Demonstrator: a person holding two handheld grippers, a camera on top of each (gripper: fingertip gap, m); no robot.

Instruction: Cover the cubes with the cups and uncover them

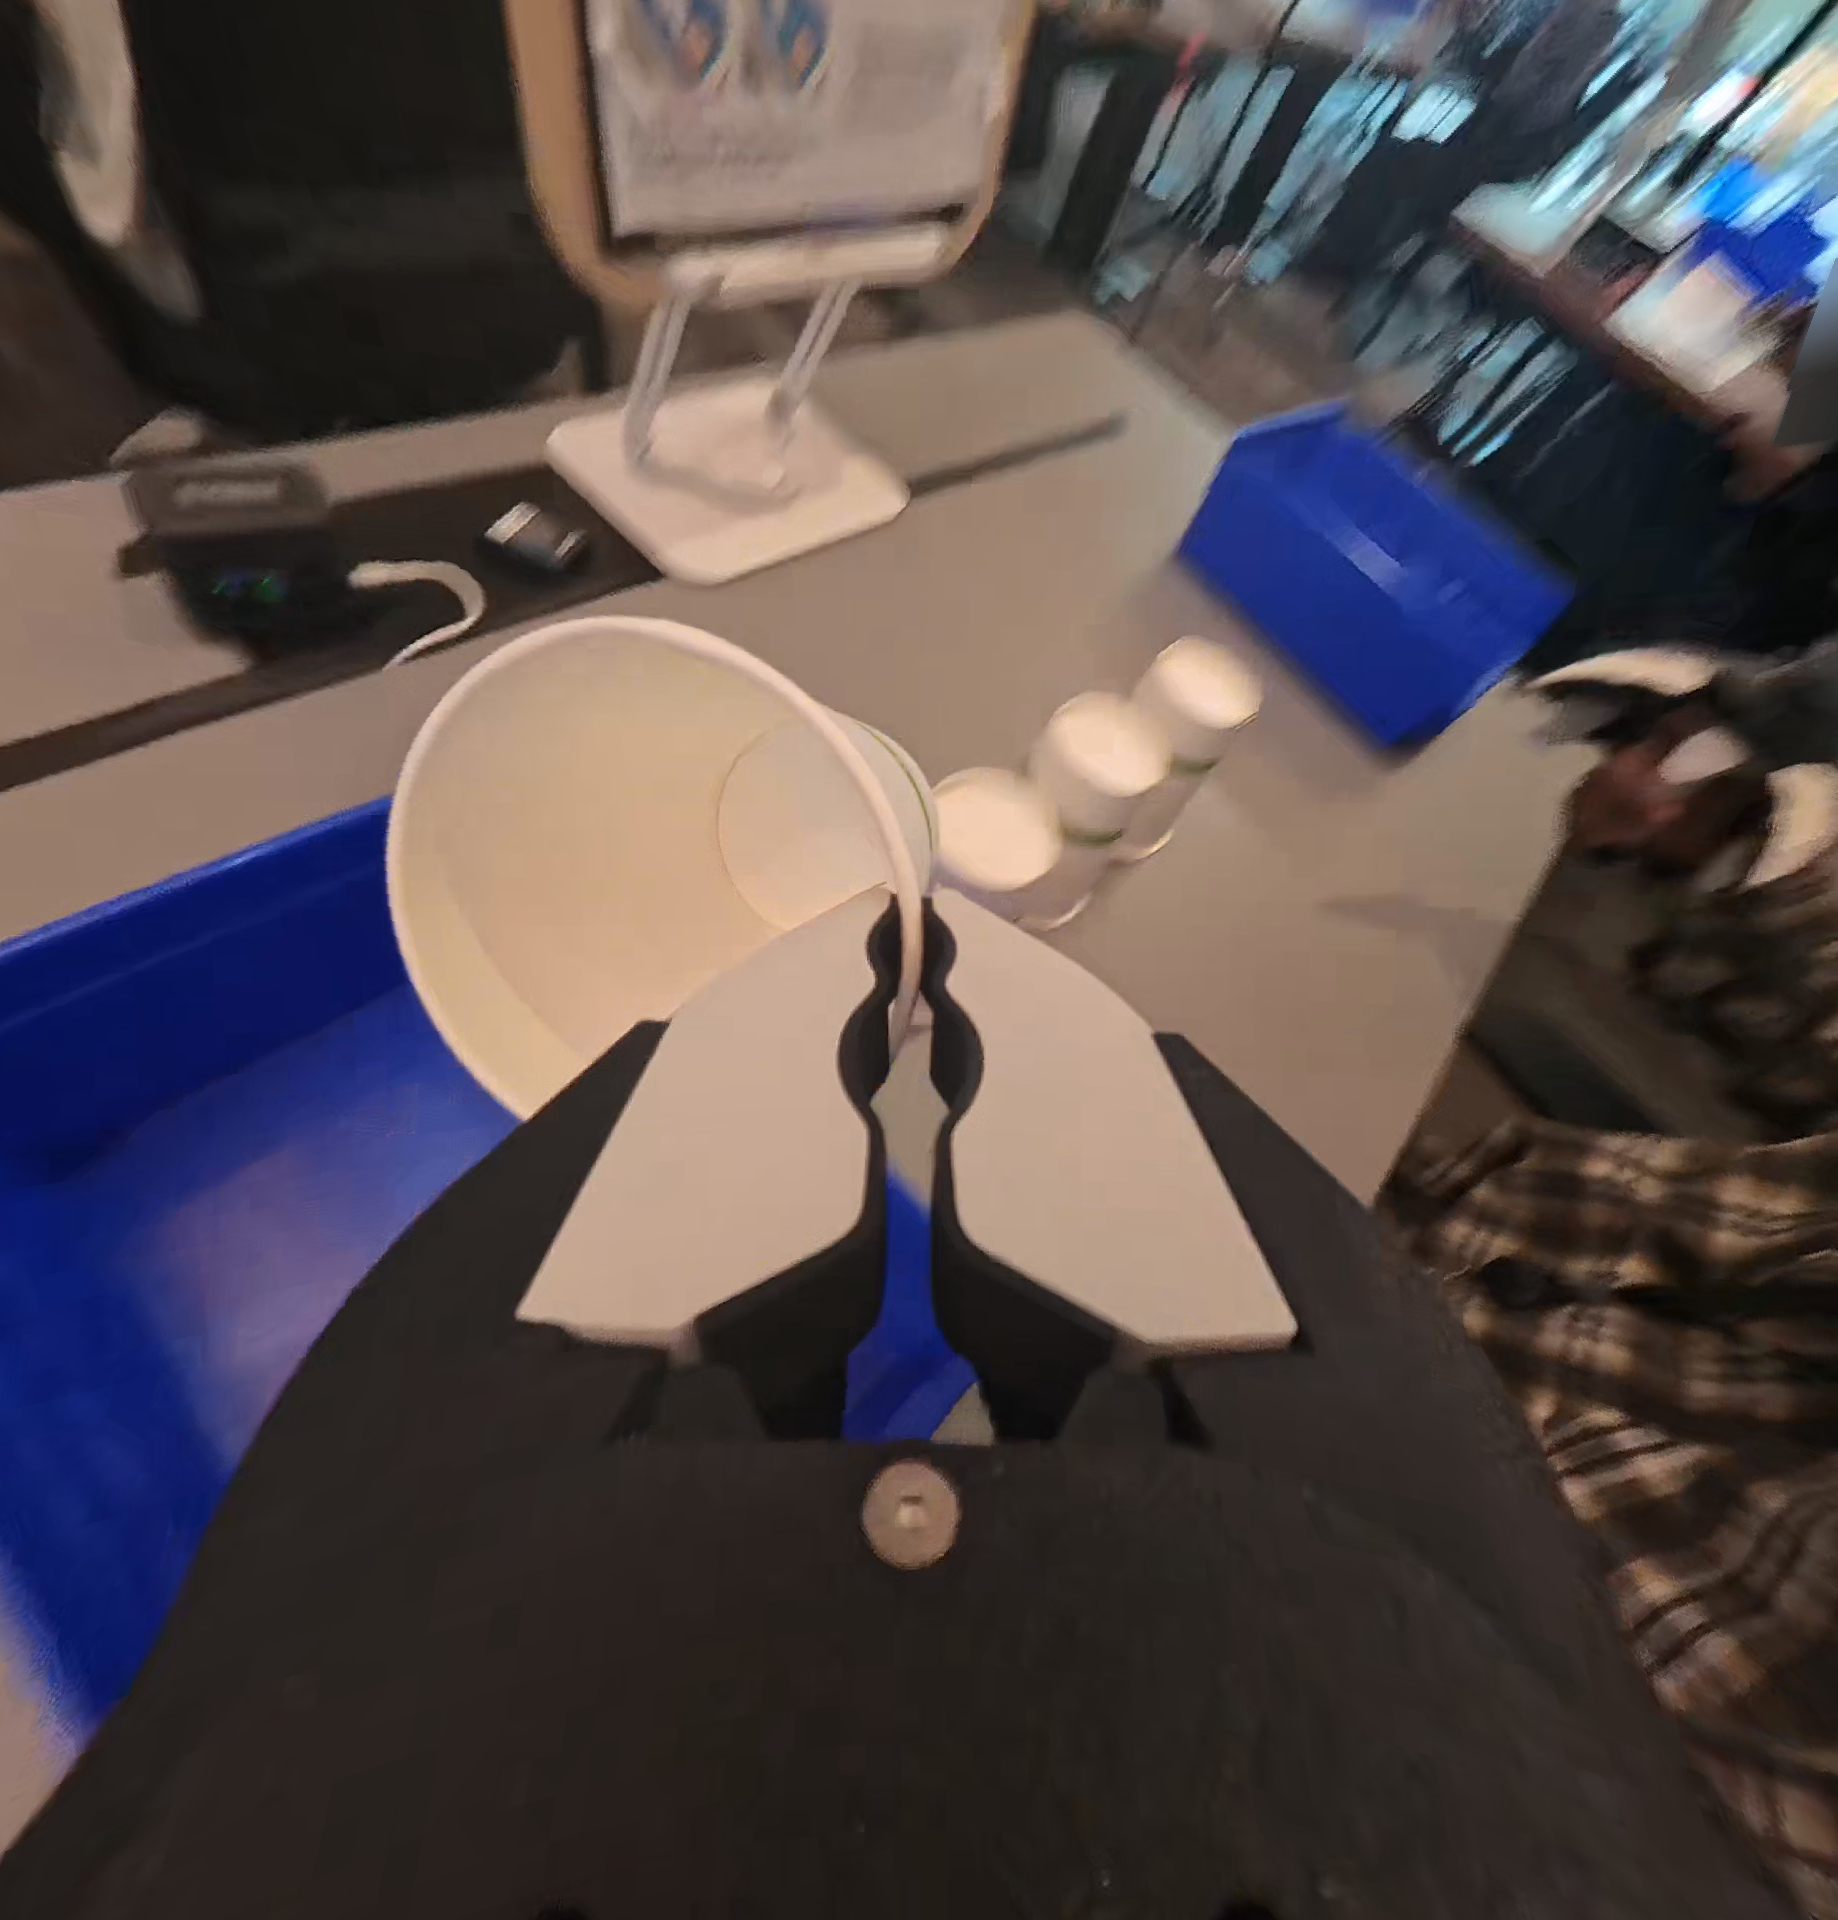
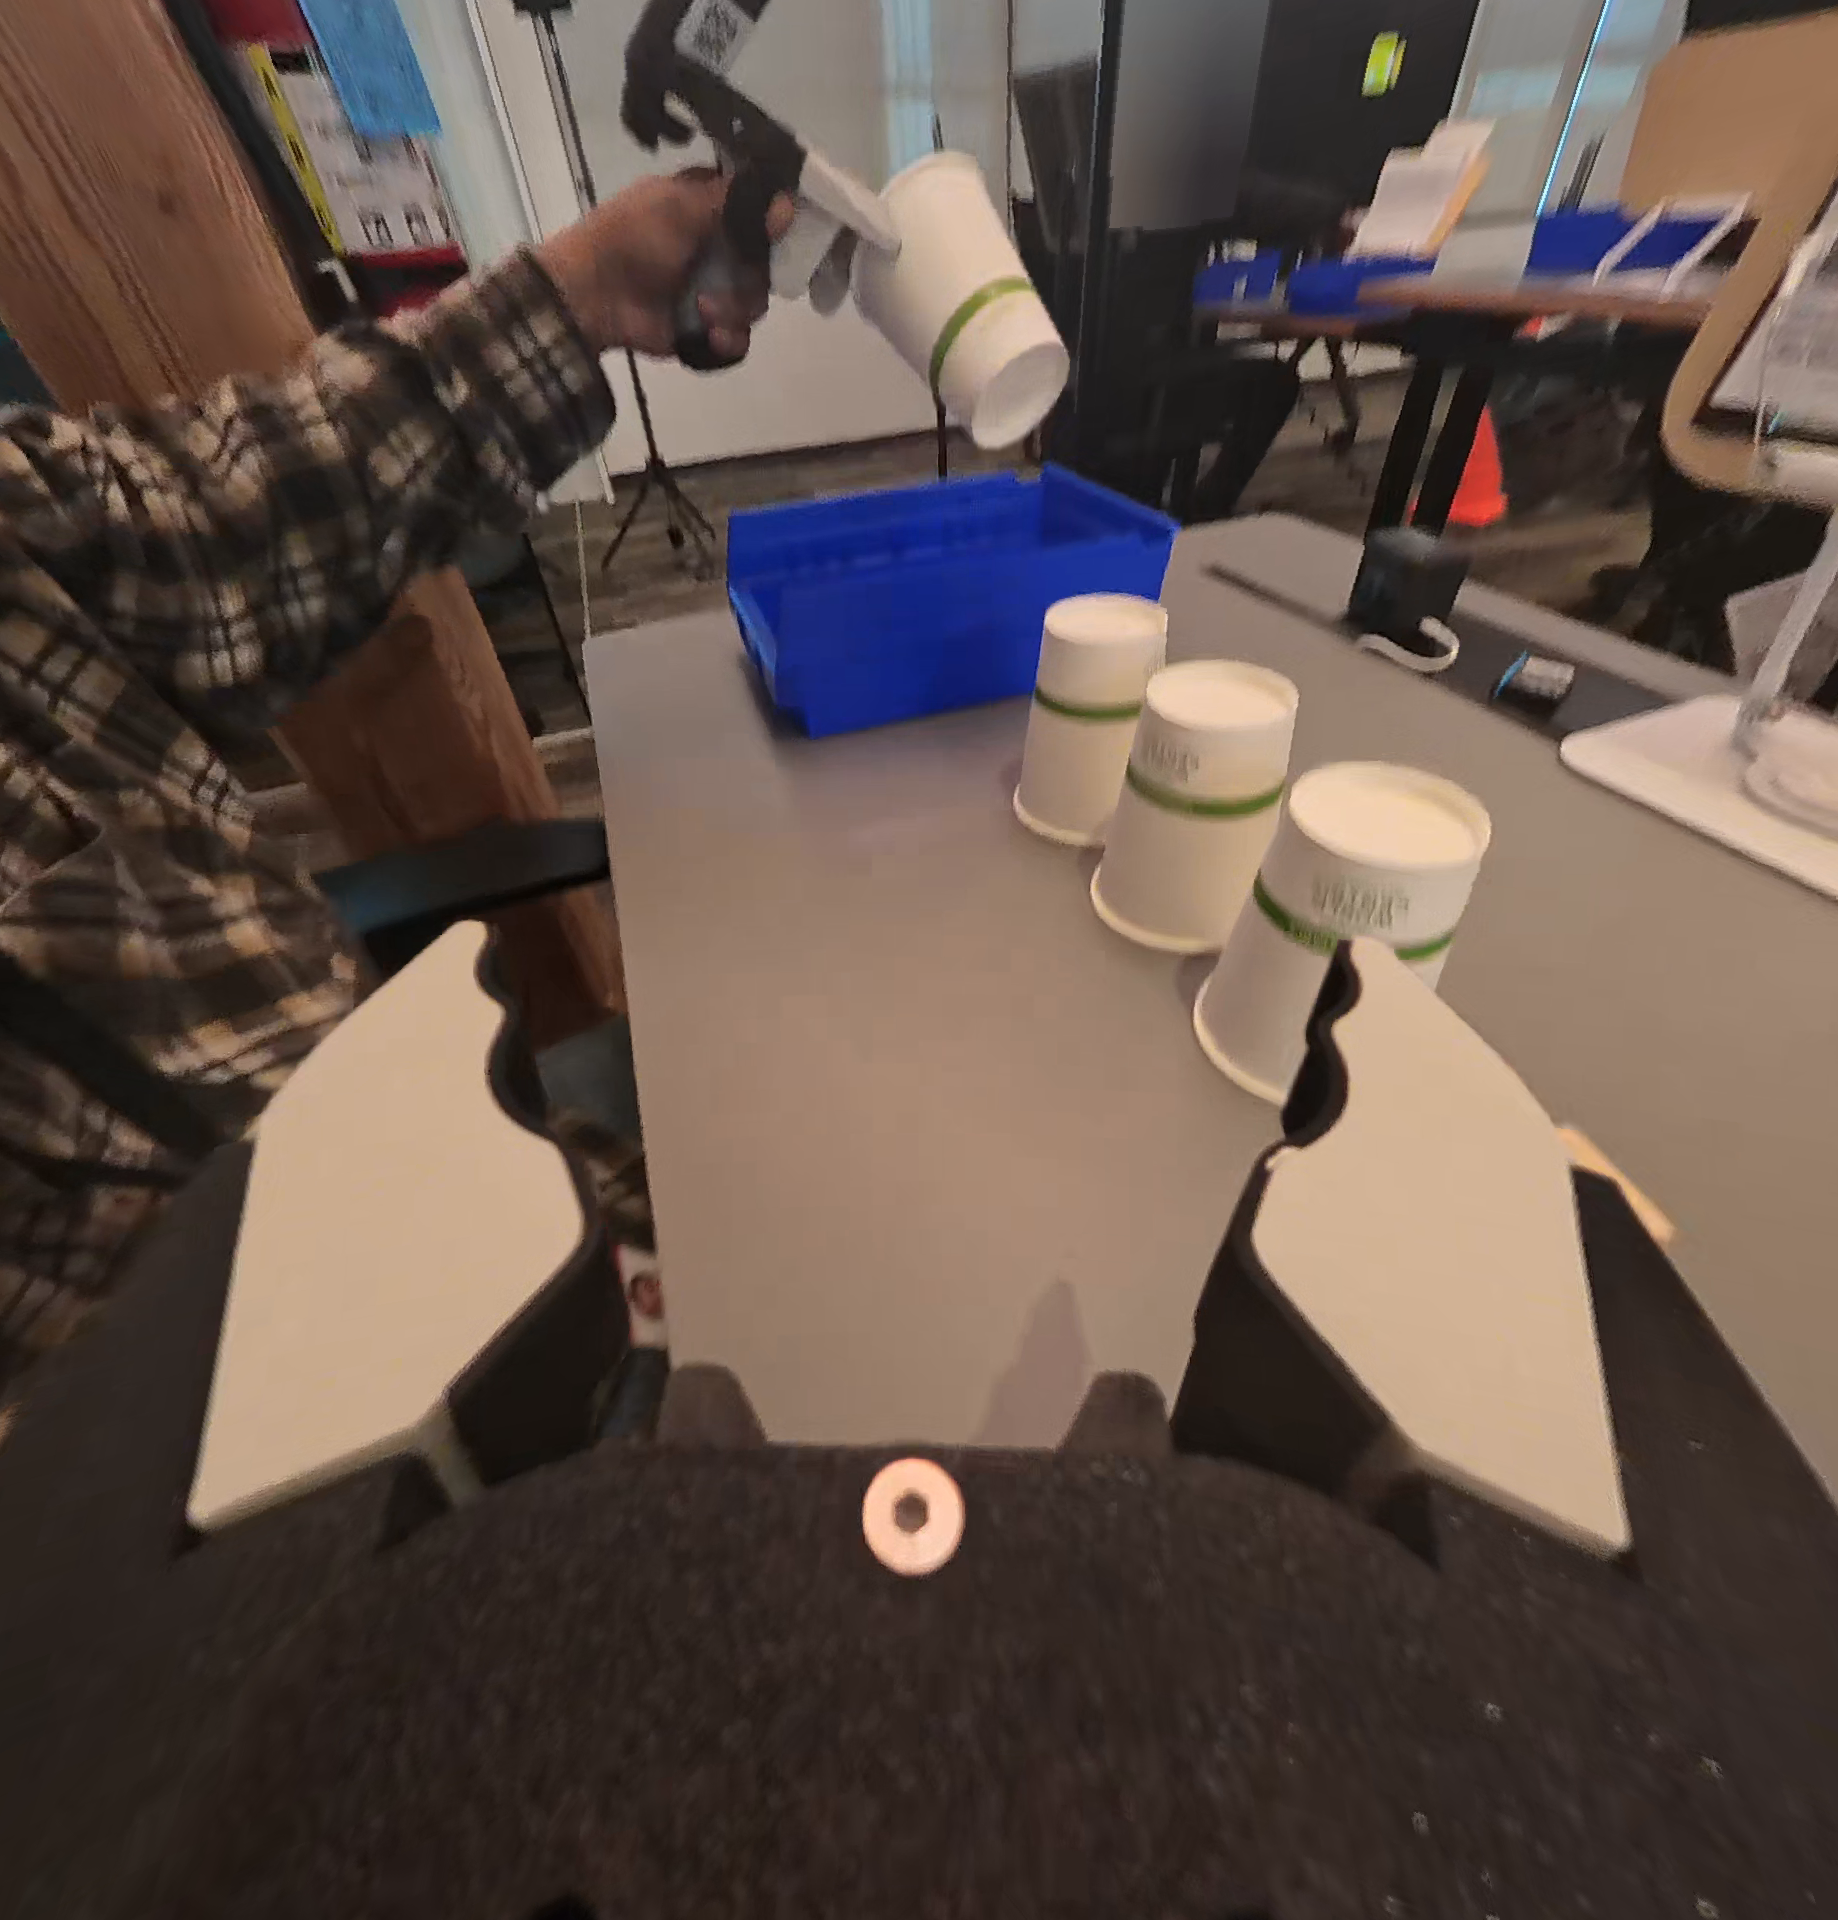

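My left gripper (image 1: 912, 935) is shut on the rim of a white paper cup (image 1: 603, 831) with a green band. It holds the cup in the air above a blue bin (image 1: 167, 1039); the cup also shows in the right wrist view (image 2: 956, 291). Three white cups stand upside down in a row on the grey table (image 2: 894, 987): far (image 2: 1091, 717), middle (image 2: 1195, 800) and near (image 2: 1341, 914). They also show in the left wrist view (image 1: 1091, 790). My right gripper (image 2: 910, 1049) is open and empty above the table, its right finger beside the near cup. No cubes are in sight.
A blue bin (image 2: 946, 603) stands at the table's far end in the right wrist view; a second blue bin (image 1: 1372, 561) is beyond the cups in the left wrist view. A white stand (image 1: 728, 478) with a screen and a black device (image 1: 240, 561) sit behind. A plaid sleeve (image 2: 167, 665) is at left.
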